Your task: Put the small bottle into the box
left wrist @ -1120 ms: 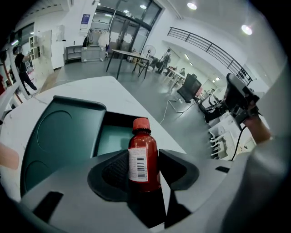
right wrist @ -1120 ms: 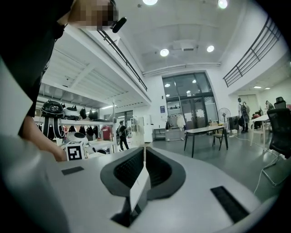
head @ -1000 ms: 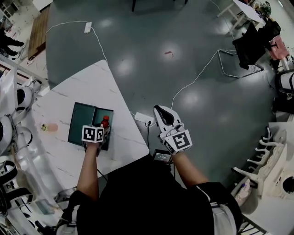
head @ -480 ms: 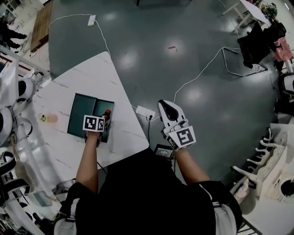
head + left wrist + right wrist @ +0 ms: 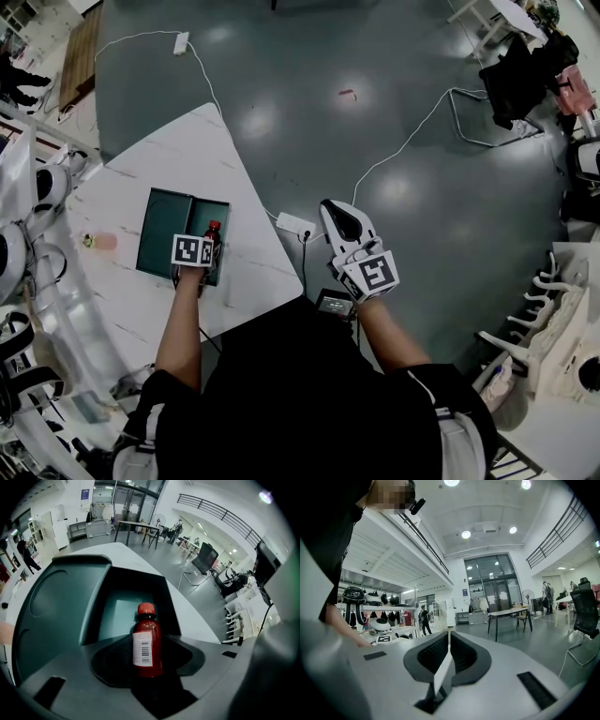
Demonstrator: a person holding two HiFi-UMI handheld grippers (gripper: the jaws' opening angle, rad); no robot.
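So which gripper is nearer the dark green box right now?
Left. The left gripper, shut on the small bottle, is over the box's right half; the right gripper, shut and empty, hangs off the table over the floor.

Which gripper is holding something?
The left gripper: jaws shut on the small red-capped dark red bottle over the dark green box. On the right gripper the jaws are together, empty.

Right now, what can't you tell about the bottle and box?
- Base of the bottle: left gripper view, shadowed between left tongs.
- Its height above the box floor: head view, marker cube covers it.
- Label print: left gripper view, too small.
- Pink item beside box: head view, too small.
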